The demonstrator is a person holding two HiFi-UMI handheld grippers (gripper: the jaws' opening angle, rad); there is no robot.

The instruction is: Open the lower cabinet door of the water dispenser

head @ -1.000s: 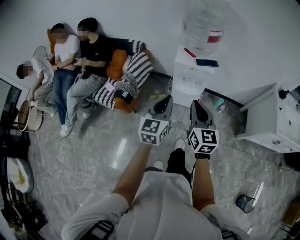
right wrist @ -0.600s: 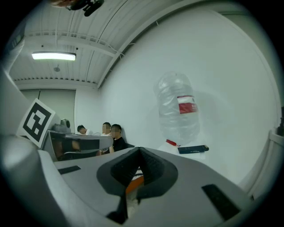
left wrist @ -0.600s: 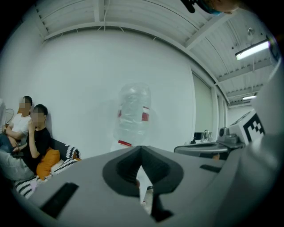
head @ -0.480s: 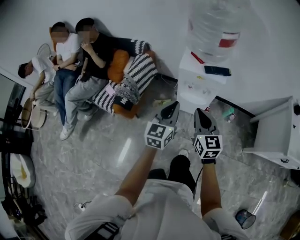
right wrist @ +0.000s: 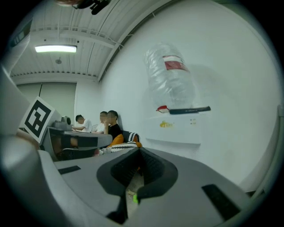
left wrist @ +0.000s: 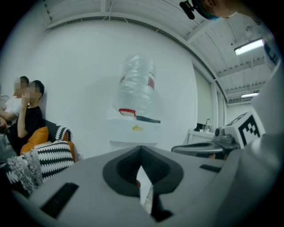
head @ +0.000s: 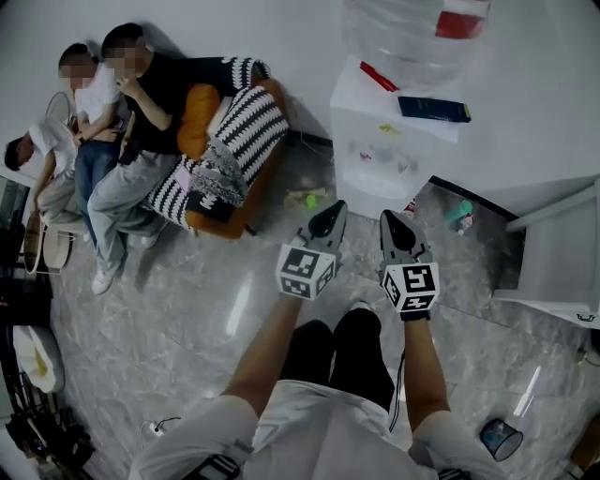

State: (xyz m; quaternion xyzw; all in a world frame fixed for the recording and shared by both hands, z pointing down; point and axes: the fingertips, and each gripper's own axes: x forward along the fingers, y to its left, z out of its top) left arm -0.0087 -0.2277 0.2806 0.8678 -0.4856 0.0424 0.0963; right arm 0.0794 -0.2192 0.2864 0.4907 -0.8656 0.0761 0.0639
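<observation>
Both jaws are closed on nothing: our left gripper (head: 330, 214) and right gripper (head: 394, 225) point side by side toward 12 o'clock, probably lined up to reach the door. Just beyond, the water dispenser (head: 394, 141) stands against the wall, its lower cabinet door (head: 370, 195) untouched. The bottle (head: 412, 33) on top bears a red label, unreadable.

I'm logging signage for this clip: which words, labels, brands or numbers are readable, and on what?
No text is readable.
Red label on the clear water bottle: too blurred to read.
Yellow mark on the white water dispenser's front: too blurred.
Square black-and-white markers on the two cubes: patterns, no letters.
</observation>
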